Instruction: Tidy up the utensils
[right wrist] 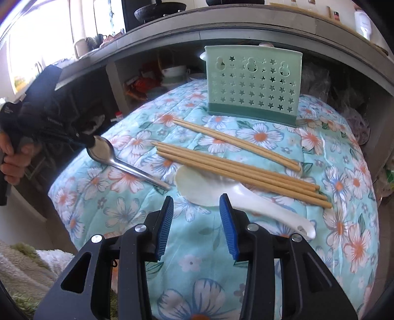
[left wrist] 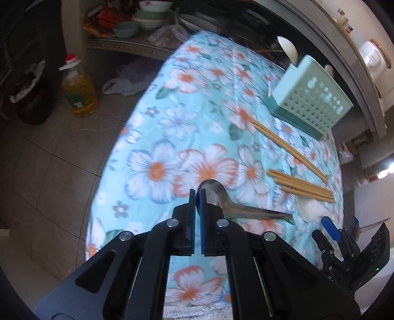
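My left gripper (left wrist: 196, 194) is shut on the bowl rim of a metal spoon (left wrist: 236, 208), whose handle points right over the floral cloth; the spoon also shows in the right wrist view (right wrist: 115, 161). My right gripper (right wrist: 196, 203) is open, just short of a white ceramic spoon (right wrist: 246, 197) lying partly under several wooden chopsticks (right wrist: 236, 169). A separate pair of chopsticks (right wrist: 236, 142) lies nearer the green perforated utensil holder (right wrist: 253, 86), which stands upright at the far edge. The holder (left wrist: 312, 98) also shows in the left wrist view with a white spoon (left wrist: 288, 48) behind it.
The floral quilted cloth (right wrist: 283, 258) covers a rounded table. A grey counter (right wrist: 221, 27) runs behind it, with bowls (left wrist: 150, 17) on a low shelf. An oil bottle (left wrist: 78, 91) stands on the tiled floor left of the table. A fluffy towel (right wrist: 24, 268) lies at the near left.
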The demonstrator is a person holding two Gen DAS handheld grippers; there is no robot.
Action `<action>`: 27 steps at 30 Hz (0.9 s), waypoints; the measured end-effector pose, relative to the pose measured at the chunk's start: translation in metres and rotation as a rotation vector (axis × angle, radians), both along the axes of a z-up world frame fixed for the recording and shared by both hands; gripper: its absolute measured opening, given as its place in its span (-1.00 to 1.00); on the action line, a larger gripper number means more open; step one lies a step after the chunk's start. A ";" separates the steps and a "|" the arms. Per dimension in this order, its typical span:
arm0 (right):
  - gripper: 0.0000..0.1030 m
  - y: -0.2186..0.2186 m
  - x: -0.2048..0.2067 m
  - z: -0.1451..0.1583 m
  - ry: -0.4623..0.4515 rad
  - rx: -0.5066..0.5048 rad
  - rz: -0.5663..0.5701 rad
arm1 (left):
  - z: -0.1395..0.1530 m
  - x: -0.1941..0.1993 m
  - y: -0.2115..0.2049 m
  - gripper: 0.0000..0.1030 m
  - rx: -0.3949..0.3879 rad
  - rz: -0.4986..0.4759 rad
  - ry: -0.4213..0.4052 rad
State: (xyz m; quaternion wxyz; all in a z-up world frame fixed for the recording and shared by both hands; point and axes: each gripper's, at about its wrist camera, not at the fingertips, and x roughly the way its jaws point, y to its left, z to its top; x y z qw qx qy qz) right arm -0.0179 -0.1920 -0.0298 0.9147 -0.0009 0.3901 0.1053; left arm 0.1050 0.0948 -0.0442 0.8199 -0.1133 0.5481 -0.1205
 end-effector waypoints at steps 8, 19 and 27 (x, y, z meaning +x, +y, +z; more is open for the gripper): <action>-0.27 0.029 0.009 -0.016 -0.012 -0.250 0.031 | -0.008 0.003 0.004 -0.96 -0.015 0.017 0.007; -0.85 0.048 0.020 -0.022 -0.051 -0.392 0.015 | -0.013 0.004 0.004 -0.95 -0.022 0.037 0.023; -0.97 0.035 0.017 -0.002 -0.036 -0.211 0.018 | -0.018 0.005 0.006 -0.95 -0.032 0.058 0.044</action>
